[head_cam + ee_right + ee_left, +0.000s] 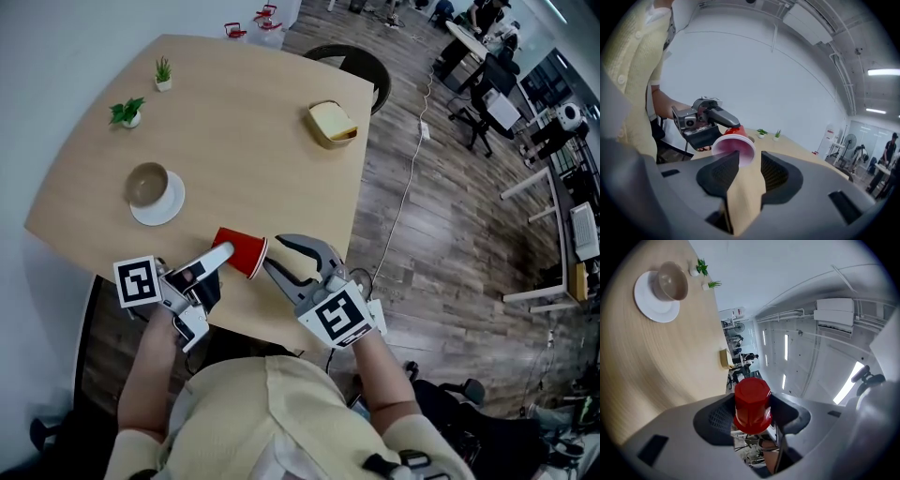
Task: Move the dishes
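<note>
left gripper [751, 418] | jaws clamped on red cup [241, 251], held on its side over near table [262, 141] edge | right gripper [750, 169] | jaws narrowly apart, nothing gripped, cup mouth just ahead | bowl [147, 184] seen on saucer [169, 209], well apart

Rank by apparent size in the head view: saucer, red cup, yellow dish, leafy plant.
1. saucer, by a small margin
2. red cup and yellow dish: these look about alike, and the cup is nearer the camera, so they are not ranked against each other
3. leafy plant
</note>
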Available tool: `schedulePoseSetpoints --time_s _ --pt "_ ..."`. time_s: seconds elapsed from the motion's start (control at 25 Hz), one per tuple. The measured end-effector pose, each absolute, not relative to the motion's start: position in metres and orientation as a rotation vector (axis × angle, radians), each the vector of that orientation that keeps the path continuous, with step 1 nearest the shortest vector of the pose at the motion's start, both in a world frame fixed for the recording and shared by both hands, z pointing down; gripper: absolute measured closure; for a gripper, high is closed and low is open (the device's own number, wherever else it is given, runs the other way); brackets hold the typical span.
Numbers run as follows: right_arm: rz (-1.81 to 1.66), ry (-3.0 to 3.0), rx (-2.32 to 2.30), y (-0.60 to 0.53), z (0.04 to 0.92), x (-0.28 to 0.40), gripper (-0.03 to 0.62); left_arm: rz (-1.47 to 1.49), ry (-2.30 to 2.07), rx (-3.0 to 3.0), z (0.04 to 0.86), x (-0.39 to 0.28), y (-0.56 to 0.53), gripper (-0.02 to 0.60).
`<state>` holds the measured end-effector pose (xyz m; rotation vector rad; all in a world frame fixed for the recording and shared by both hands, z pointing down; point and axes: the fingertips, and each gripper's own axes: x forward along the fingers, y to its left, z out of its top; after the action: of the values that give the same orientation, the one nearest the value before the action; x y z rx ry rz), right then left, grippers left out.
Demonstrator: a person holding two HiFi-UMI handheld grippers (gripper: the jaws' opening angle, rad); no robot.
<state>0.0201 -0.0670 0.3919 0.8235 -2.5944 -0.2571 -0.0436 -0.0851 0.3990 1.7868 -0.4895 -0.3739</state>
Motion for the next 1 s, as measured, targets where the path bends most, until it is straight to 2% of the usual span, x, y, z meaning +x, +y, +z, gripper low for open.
schedulePoseSetpoints --time_s 0.28,0.6,0.84,1.0 --pt "-0.496 -2.553 0.754 -0.063 0.382 0.016 0.457 -0.374 -0.421 1.762 0.404 -0.03 -0.075 0.344" --pt "-0.638 -2.517 0.635 -0.057 0.377 0.014 0.524 -0.422 -0.383 1.73 0.402 -0.025 -0.072 0.342" --pt "-0.67 -2.418 0.511 -0.061 0.38 0.01 0.559 -0.505 -0.406 1.778 0.397 -0.032 -0.077 0.342" --pt "-0.65 -2.395 0.45 -0.066 0.378 0.009 0.56 -0.514 -0.445 1.82 0.395 -0.037 -0.079 0.341"
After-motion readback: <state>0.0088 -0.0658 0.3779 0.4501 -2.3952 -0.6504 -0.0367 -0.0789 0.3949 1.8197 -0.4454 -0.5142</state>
